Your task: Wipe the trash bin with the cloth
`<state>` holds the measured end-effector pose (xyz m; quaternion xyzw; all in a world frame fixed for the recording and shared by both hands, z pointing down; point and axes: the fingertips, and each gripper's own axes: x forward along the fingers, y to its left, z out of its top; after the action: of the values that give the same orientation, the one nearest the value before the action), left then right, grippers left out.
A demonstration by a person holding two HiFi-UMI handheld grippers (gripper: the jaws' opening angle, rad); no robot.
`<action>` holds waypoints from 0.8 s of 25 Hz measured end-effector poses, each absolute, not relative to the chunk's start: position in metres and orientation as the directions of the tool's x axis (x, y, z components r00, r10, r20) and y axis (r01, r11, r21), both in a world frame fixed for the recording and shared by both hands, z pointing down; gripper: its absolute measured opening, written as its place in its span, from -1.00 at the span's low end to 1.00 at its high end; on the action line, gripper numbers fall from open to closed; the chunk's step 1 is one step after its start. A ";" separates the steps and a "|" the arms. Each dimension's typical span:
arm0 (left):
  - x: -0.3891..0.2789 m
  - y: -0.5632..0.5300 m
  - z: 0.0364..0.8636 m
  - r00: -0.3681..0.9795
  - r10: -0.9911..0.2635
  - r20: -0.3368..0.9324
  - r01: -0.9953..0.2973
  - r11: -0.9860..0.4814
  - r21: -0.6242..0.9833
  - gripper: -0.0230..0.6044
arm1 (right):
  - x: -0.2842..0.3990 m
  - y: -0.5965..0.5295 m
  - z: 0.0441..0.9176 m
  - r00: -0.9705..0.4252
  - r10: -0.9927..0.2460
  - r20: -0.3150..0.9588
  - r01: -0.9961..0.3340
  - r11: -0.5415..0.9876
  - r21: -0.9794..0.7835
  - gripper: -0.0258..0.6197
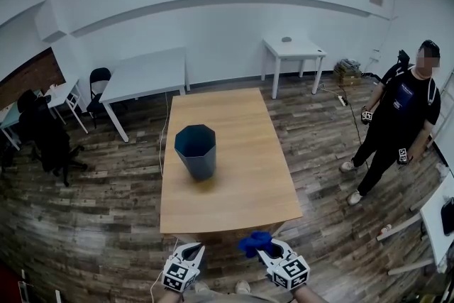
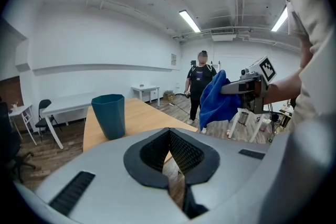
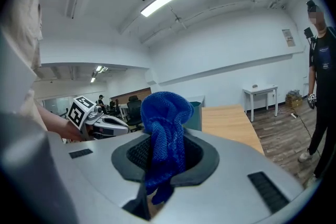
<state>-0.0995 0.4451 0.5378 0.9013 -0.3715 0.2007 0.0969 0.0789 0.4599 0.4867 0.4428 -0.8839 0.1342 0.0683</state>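
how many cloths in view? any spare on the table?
1. The blue cloth is clamped in the right gripper, near the wooden table's front edge. None lies on the table; the trash bin's inside is partly hidden.

1. L gripper [image 1: 192, 250]: bottom edge of the head view, pointing roughly fwd. Fingers [image 2: 184, 150] pressed together w/ nothing btwn them.
2. R gripper [image 1: 274, 247]: just to its right, same heading. Fingers [image 3: 135, 153] clamped on the blue cloth [image 3: 165, 123], which bunches up above them.
3. Both sit side by side, near each other but not touching.
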 end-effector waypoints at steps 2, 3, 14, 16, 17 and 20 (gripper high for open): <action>-0.092 0.449 0.535 0.640 -0.640 0.426 -0.714 -0.699 0.022 -0.88 | 0.087 0.464 0.487 -0.602 -0.763 0.236 -0.798 0.575 -0.178 -0.69; -0.089 0.451 0.535 0.637 -0.644 0.423 -0.718 -0.695 0.022 -0.88 | 0.091 0.465 0.487 -0.606 -0.760 0.236 -0.795 0.580 -0.177 -0.69; -0.075 0.470 0.534 0.599 -0.690 0.407 -0.757 -0.653 0.006 -0.88 | 0.117 0.478 0.489 -0.630 -0.741 0.232 -0.776 0.612 -0.154 -0.69; -0.076 0.473 0.535 0.593 -0.692 0.412 -0.761 -0.649 0.004 -0.88 | 0.120 0.479 0.492 -0.628 -0.743 0.231 -0.778 0.609 -0.158 -0.69; -0.076 0.474 0.535 0.590 -0.692 0.415 -0.762 -0.648 0.002 -0.88 | 0.121 0.479 0.494 -0.627 -0.744 0.231 -0.778 0.607 -0.161 -0.69; -0.079 0.477 0.536 0.584 -0.693 0.423 -0.762 -0.647 -0.009 -0.88 | 0.121 0.478 0.498 -0.628 -0.743 0.233 -0.778 0.603 -0.176 -0.69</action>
<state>-0.0792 0.4767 0.5364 0.8856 -0.4109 0.1983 0.0871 0.1209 0.4779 0.4983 0.4260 -0.8926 0.1312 0.0678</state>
